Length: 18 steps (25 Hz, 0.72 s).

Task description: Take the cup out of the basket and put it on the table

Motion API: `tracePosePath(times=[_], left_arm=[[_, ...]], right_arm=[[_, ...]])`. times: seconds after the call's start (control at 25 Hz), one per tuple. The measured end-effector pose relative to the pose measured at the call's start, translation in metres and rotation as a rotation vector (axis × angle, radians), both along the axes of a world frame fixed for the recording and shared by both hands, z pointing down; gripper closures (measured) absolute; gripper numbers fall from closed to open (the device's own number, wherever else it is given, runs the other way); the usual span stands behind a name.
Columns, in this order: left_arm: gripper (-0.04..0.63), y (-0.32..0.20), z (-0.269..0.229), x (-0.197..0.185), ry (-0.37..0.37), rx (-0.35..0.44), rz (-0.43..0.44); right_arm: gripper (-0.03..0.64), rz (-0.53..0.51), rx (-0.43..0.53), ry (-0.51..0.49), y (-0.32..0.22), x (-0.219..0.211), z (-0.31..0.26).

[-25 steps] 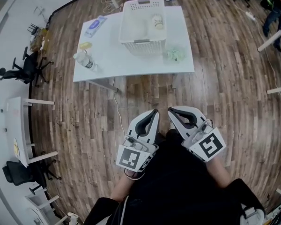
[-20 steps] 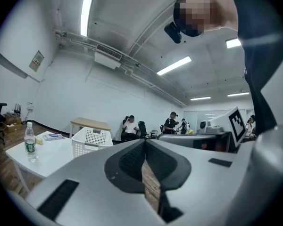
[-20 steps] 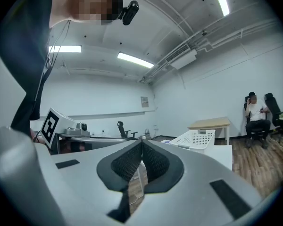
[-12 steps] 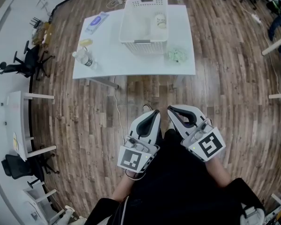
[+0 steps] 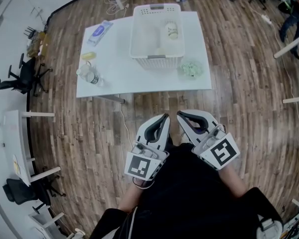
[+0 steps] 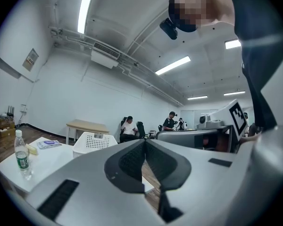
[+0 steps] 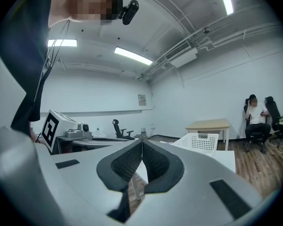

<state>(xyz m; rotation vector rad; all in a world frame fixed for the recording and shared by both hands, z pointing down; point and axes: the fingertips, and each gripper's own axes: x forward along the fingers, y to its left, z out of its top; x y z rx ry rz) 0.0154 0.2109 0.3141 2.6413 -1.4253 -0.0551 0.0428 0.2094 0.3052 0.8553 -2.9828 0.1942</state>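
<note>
l claw point(image 5: 164, 118) clenched, empty | r claw point(image 5: 180, 115) clenched, empty | cup point(image 5: 171, 30) in basket point(image 5: 156, 59) on table point(image 5: 124, 76), well ahead of both

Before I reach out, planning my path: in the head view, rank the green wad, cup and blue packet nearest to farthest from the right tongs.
From the right tongs:
1. Green wad, table's near right edge.
2. Cup, right side of the basket.
3. Blue packet, table's far left corner.
</note>
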Motion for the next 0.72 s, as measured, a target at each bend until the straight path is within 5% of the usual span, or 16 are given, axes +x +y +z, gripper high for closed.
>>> tracePosePath(times=[0.72], left_arm=[[0.586, -0.086, 0.008, -0.089, -0.006, -0.03, 0.137]], right_arm=[[0.592, 0.125, -0.021, 0.032, -0.082, -0.09, 0.002]])
